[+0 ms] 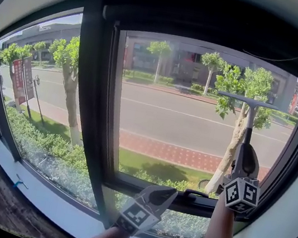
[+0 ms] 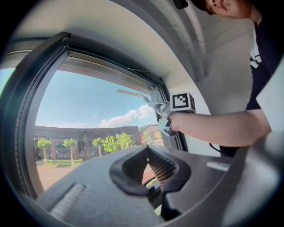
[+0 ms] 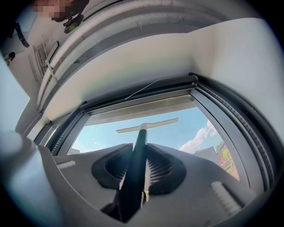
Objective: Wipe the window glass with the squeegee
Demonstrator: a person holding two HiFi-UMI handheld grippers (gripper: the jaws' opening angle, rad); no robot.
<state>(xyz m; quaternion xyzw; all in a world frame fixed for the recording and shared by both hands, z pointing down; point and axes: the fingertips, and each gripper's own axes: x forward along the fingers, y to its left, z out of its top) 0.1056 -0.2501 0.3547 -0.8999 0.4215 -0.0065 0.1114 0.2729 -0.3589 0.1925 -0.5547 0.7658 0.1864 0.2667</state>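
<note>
At the far left, a side pane is showing only the street, and it is being divided from the main glass by a dark post. No squeegee work is being done on that side.

Below the post, the left gripper is being held low by the bottom frame. Its jaws are being kept together at the tips with nothing between them. It is probably being parked there so that the pane is left free. Part of the bottom frame is being covered by this gripper.

Toward the right of the main glass, the squeegee is being held upright, its blade level and high on the pane. That placing is judged to be setting up a downward stroke near the right edge.

At the right, the right gripper is being clamped on the squeegee's dark handle, which is being run straight between the jaws so that the blade is kept square.

Whether the blade is pressing on the glass or standing just off it cannot be told. Any water or dirt on the pane is not being made out, and the lower end of the handle is being hidden inside the jaws.
</note>
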